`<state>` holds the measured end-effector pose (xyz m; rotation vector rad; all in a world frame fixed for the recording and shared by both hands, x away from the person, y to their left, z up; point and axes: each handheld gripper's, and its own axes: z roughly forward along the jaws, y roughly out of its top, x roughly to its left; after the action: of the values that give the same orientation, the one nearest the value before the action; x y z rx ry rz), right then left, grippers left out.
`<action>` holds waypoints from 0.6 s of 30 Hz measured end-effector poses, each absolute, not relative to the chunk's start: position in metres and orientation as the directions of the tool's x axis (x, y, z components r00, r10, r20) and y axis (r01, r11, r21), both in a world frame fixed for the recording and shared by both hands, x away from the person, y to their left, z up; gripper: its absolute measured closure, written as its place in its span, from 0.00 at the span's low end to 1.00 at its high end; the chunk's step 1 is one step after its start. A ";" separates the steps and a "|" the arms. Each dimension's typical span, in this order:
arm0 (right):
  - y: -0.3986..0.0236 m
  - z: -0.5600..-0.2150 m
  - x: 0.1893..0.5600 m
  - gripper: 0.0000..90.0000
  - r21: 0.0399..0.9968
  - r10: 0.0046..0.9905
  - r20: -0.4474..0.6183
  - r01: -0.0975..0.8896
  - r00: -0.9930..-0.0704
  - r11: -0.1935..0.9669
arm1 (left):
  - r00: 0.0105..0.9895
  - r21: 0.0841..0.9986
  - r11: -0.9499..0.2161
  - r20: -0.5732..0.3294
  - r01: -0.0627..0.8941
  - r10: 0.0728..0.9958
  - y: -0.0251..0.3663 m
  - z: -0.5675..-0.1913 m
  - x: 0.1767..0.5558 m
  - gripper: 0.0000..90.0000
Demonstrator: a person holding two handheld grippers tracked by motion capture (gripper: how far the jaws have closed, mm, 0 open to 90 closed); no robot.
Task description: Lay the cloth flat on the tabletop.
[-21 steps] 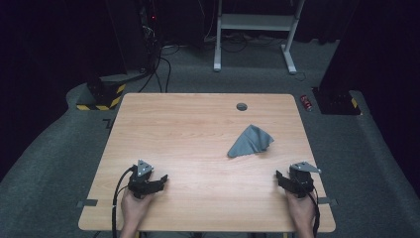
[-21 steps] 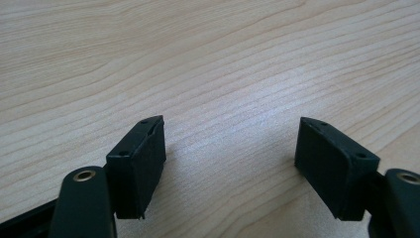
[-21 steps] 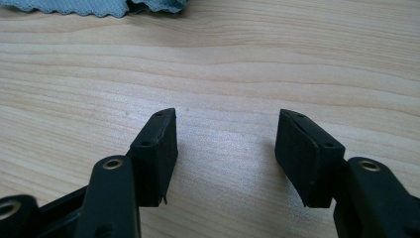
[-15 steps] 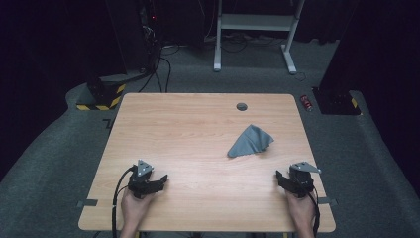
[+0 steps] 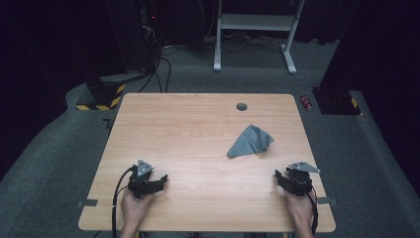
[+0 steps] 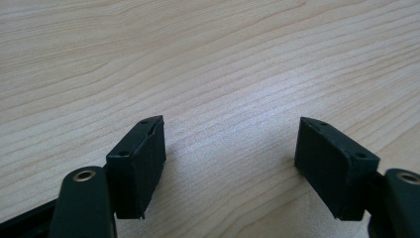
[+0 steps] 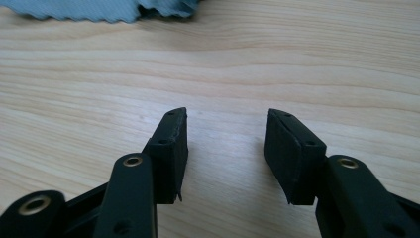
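Nothing has shifted since the earlier frames: the left gripper [image 5: 159, 180] sits near the table's [image 5: 188, 129] near-left corner and the right gripper [image 5: 280, 177] near its near-right corner. Both have jaws apart over bare wood. A crumpled grey cloth [image 5: 251, 141] lies toward the right edge, just beyond the right gripper.

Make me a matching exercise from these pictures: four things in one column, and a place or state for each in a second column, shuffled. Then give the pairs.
Things:
1. grey cloth
2. left gripper
3. round hole
4. red can

Places or states:
A. on the floor, off the table's far right corner
B. jaws open over bare wood, near left
C. crumpled on the right half of the tabletop
D. in the tabletop near the far edge

Pairs: 1-C, 2-B, 3-D, 4-A
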<state>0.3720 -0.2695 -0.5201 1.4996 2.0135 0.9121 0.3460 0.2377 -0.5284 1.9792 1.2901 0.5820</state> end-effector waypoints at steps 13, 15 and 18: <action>-0.225 -0.497 0.389 0.64 0.771 0.902 0.016 0.580 -0.431 0.263 | 0.401 0.752 -0.261 -0.005 0.605 0.916 0.238 -0.528 0.346 0.31; -0.214 -0.495 0.401 0.65 0.762 0.893 0.006 0.581 -0.449 0.287 | 0.402 0.752 -0.261 -0.006 0.605 0.916 0.238 -0.528 0.346 0.31; -0.206 -0.494 0.408 0.66 0.762 0.888 -0.001 0.574 -0.460 0.298 | 0.403 0.752 -0.262 -0.005 0.605 0.915 0.238 -0.528 0.346 0.31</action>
<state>0.4075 -0.2061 -0.4937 1.3047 2.1458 0.9924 0.3460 0.2377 -0.5283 1.9776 1.2933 0.5807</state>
